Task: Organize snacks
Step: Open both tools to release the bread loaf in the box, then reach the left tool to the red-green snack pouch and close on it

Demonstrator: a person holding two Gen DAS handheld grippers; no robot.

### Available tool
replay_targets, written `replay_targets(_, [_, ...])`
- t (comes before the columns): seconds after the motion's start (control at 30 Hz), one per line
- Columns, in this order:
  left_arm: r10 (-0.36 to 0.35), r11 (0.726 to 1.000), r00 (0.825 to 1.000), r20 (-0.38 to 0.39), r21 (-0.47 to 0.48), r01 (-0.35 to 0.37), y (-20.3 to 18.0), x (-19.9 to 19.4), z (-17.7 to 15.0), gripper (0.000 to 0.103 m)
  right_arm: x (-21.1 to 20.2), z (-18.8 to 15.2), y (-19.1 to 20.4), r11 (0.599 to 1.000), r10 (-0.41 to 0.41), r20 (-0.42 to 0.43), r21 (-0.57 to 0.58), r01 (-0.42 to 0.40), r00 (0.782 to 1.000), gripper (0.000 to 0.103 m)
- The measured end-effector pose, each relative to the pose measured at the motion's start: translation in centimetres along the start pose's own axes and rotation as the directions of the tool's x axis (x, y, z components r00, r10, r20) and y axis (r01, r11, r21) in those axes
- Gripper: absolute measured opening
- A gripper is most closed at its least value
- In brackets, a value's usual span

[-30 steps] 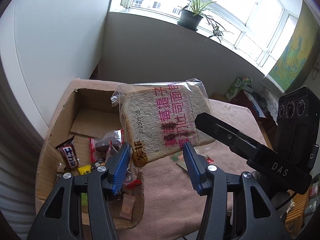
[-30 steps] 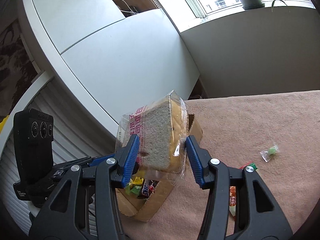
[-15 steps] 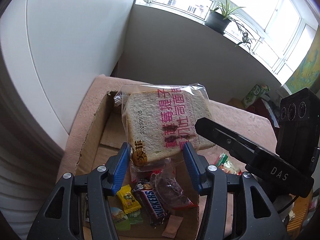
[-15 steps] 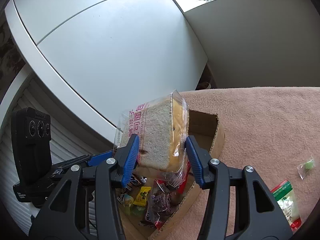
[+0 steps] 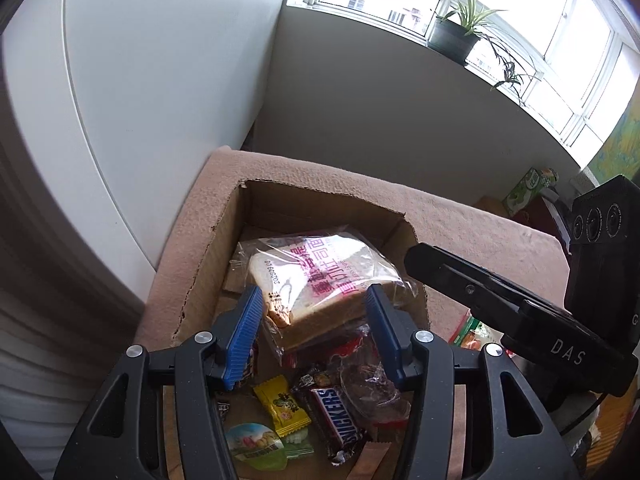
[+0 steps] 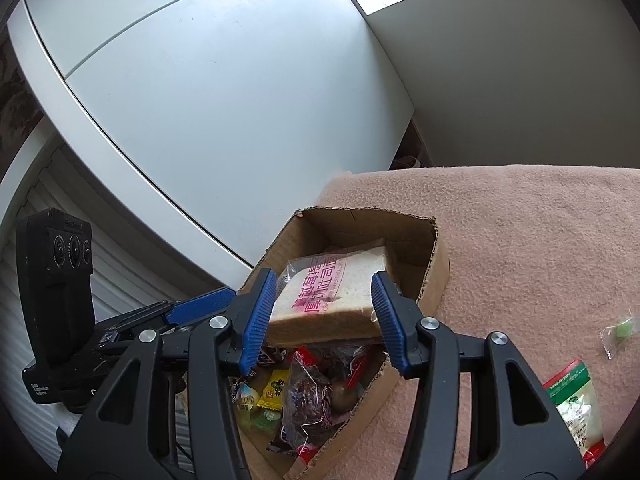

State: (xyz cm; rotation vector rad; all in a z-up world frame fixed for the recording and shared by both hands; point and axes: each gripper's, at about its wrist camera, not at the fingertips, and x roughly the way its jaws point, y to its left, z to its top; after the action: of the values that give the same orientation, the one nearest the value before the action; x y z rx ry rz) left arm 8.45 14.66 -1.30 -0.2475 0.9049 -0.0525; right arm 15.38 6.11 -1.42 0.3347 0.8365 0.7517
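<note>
Pink cloth bears cardboard box; both hand-held grippers clamp bagged bread.

Black gripper, blue ribbed fingers

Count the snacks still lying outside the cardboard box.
2: a small clear-wrapped green candy on the pink cloth, and a red-green packet nearer the camera. Others may be hidden.

Your right gripper clamped on the bagged toast slice, held over the cardboard box of snacks, green-and-red packet near right, small wrapped candy beyond it
</note>
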Motion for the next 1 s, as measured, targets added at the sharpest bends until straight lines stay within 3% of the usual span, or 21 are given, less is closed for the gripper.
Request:
replay_targets(0.33, [0.017,0.999,0.999,0.029,0.049,-0.019,-2.1,-1.6,-1.1,0.052,-2.6,-0.7,-0.8,0.999,-0.043,0.022,-0.003,0.043,0.999,0.053])
replay_targets(0.47, [0.027,0.997,0.999,0.039,0.070,-0.030,-3.1,-2.2,-1.8,0.052,-4.2,-1.7,-1.5,0.997,-0.072,0.038,-0.008,0.072,0.997,0.064])
replay_targets(0.63, [0.032,0.995,0.998,0.057,0.098,-0.038,-4.8,-3.1,-2.8,0.052,-6.8,-2.9,-2.5,0.995,-0.095,0.065,-0.010,0.096,0.993,0.066])
replay_targets(0.8, [0.038,0.989,0.997,0.071,0.142,-0.048,-7.1,-3.6,-3.7,0.052,-8.9,-3.2,-3.1,0.990,-0.132,0.103,-0.030,0.136,0.986,0.075])
replay_targets(1.0, [0.001,0.984,0.996,0.086,0.178,-0.016,-10.0,-4.1,-4.7,0.054,-12.8,-3.3,-4.9,0.979,-0.183,0.164,-0.057,0.194,0.969,0.082])
